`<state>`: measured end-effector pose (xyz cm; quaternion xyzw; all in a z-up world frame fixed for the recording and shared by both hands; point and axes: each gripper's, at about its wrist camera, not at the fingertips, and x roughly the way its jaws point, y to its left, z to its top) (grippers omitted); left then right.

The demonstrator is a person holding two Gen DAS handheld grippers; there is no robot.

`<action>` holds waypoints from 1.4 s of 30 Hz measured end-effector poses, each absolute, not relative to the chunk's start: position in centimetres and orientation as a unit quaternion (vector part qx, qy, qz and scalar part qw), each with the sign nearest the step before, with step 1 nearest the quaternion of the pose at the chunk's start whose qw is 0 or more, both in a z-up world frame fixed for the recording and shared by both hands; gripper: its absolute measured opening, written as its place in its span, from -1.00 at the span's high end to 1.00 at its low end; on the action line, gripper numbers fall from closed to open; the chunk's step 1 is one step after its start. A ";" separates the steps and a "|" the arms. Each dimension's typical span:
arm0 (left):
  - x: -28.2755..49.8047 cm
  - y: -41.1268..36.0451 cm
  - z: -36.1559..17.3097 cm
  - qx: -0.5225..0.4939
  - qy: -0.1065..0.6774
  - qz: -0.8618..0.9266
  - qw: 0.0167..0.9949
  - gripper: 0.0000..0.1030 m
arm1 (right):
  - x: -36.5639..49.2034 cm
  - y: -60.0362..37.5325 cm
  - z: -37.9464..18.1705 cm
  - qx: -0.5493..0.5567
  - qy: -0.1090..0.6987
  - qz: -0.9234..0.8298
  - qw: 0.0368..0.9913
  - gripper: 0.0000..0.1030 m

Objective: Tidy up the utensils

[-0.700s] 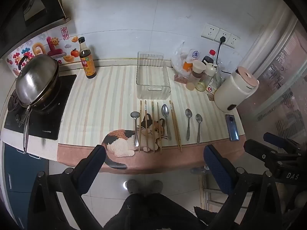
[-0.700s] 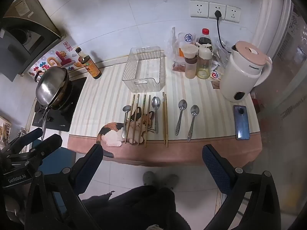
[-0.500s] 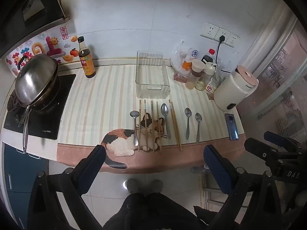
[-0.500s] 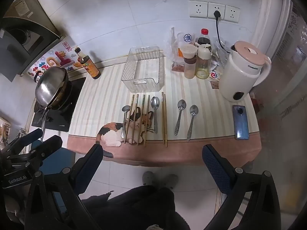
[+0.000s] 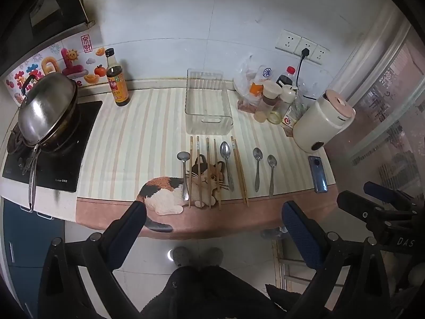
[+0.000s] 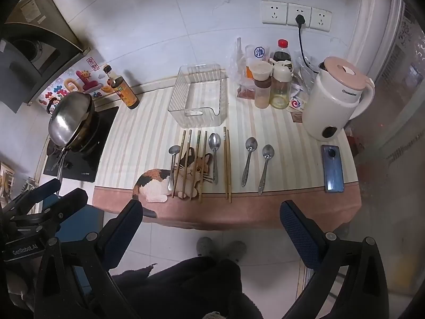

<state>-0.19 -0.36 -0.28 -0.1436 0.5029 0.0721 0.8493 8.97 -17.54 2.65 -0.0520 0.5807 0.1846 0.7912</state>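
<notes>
Several metal spoons and wooden chopsticks lie in a row on the striped cat mat [image 5: 138, 143]: one spoon [image 5: 183, 171] at the left, one spoon [image 5: 227, 159] among the chopsticks [image 5: 198, 170], two spoons [image 5: 257, 167] at the right. A clear empty plastic bin [image 5: 207, 106] stands behind them; it also shows in the right wrist view [image 6: 198, 97]. My left gripper [image 5: 212, 228] and right gripper [image 6: 211, 226] are open and empty, held high in front of the counter, well short of the utensils.
A wok on a stove [image 5: 45, 114] stands at the left and a sauce bottle [image 5: 117, 79] behind it. Condiment jars [image 6: 268, 85], a white kettle [image 6: 337, 98] and a phone [image 6: 332, 168] are at the right. The floor and the person's feet lie below.
Both views have pulled back very slightly from the counter. Nothing on the counter has moved and both grippers stay open.
</notes>
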 end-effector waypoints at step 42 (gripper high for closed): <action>-1.2 1.1 0.5 -0.157 0.489 0.073 0.855 -1.00 | 6.9 -16.1 3.6 -0.054 0.576 0.185 0.794 -1.00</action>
